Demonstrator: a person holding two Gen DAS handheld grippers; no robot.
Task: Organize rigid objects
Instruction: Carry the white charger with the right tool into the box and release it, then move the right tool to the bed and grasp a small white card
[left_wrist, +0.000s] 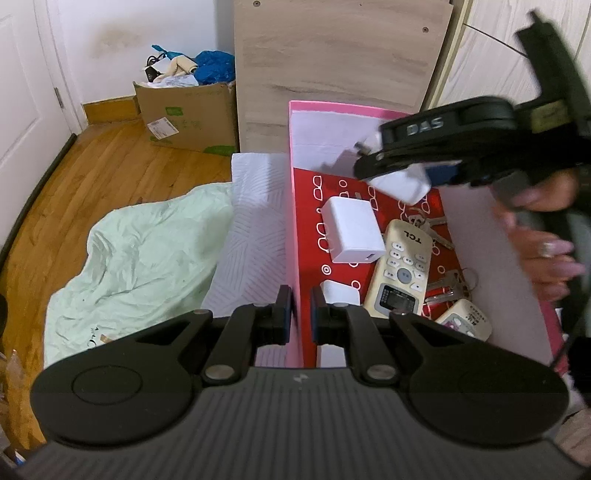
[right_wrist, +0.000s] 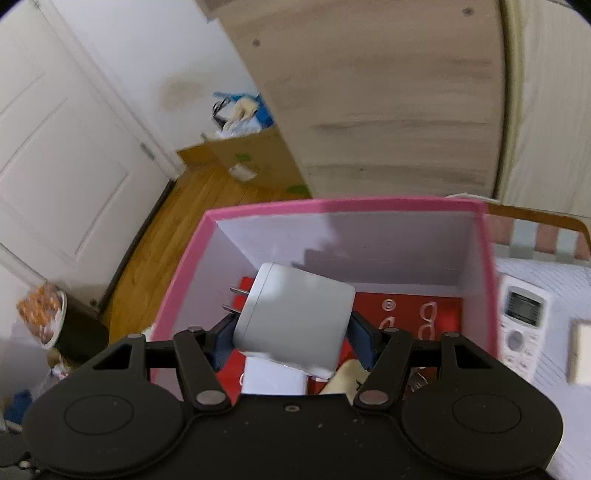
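The pink box (right_wrist: 487, 258) serves as the landmark. Its left wall is pinched by the left gripper (left_wrist: 301, 314), the fingers (left_wrist: 284, 314) drawn nearly together with the thin wall between them. Above the box's open mouth a white charger (right_wrist: 295, 321) is clamped across its sides by the right gripper (right_wrist: 291, 339), the prongs turned toward the box's left wall and the body tilted. Inside, on the red floor, a second white charger (left_wrist: 352, 229), a TCL remote (left_wrist: 402, 269) and some keys (left_wrist: 448, 284) are seen; what lies directly beneath the held charger is partly hidden, so the free spot is only guessed to be toward the far wall. Outside the box's right wall another remote (right_wrist: 521, 325) lies on the bed. The release is judged to belong to the right hand, straight downward.
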